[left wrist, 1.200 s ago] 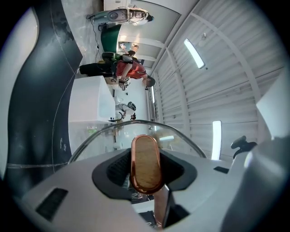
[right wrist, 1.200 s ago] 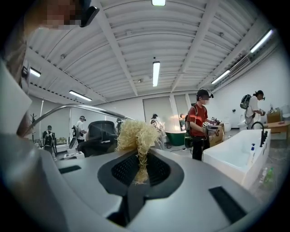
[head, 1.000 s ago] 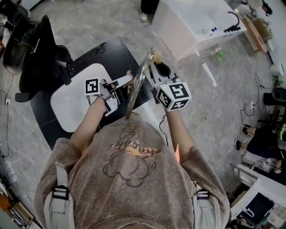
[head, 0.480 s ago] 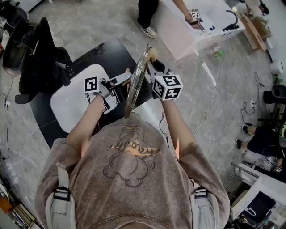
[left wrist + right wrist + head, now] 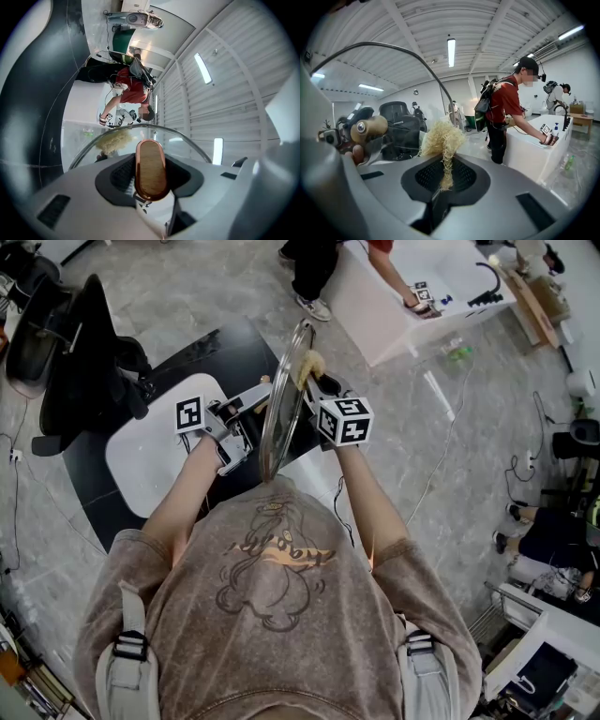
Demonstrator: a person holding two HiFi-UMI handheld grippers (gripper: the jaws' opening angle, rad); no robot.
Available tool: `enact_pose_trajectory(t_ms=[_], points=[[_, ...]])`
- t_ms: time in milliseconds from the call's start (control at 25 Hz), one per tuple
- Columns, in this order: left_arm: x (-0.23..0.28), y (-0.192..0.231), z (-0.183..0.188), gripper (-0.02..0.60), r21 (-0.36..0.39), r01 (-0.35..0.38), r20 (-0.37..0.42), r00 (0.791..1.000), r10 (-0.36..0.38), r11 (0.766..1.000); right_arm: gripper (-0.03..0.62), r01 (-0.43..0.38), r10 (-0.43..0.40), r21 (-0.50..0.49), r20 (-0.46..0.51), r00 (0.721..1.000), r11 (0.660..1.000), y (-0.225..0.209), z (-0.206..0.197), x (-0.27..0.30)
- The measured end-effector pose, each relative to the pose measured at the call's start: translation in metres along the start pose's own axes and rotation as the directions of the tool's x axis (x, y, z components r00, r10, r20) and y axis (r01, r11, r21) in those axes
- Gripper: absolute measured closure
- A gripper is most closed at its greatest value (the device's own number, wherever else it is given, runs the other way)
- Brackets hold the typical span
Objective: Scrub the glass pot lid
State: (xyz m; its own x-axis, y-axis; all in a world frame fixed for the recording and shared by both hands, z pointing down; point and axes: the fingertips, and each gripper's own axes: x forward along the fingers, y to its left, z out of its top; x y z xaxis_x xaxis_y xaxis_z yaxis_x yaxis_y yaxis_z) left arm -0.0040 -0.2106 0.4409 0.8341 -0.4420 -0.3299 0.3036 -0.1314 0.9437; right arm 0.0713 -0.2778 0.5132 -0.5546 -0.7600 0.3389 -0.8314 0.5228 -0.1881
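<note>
The glass pot lid stands on edge in front of the person's chest. My left gripper is shut on its copper-rimmed wooden knob, and the lid's metal rim arches beyond the jaws. My right gripper is shut on a pale yellow fibre scrubber, which lies against the lid's other face near the upper rim. In the right gripper view the scrubber sticks up from between the jaws, with the lid rim curving overhead and the knob showing through the glass. The scrubber also shows through the lid.
Below the grippers lies a white board on a black mat. A black office chair stands to the left. A person leans on a white counter ahead to the right. Cables run over the grey floor.
My right gripper has slid the scrubber along the lid, up and slightly left toward the rim. The lid has turned a little more upright. A person has stepped up to the white counter.
</note>
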Motion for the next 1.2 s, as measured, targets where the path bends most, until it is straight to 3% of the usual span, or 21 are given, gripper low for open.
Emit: enact_pose_trajectory(t_ms=[480,760,1200], points=[[-0.001,0.009,0.005,0.403,-0.013,-0.024,0.02,0.999,0.025,1.0,0.556,-0.053,0.054,0.004,-0.096,0.994,0.999,0.012,-0.04,-0.001],[-0.002,0.007,0.015,0.403,-0.008,-0.012,0.054,0.998,0.012,1.0,0.556,-0.158,0.153,-0.018,-0.174,0.973,0.987,0.043,-0.069,-0.014],[-0.002,0.018,0.018,0.403,-0.015,-0.034,0.061,0.997,0.035,0.999,0.556,-0.256,0.238,-0.042,-0.245,0.94,0.966,0.073,-0.085,-0.034]])
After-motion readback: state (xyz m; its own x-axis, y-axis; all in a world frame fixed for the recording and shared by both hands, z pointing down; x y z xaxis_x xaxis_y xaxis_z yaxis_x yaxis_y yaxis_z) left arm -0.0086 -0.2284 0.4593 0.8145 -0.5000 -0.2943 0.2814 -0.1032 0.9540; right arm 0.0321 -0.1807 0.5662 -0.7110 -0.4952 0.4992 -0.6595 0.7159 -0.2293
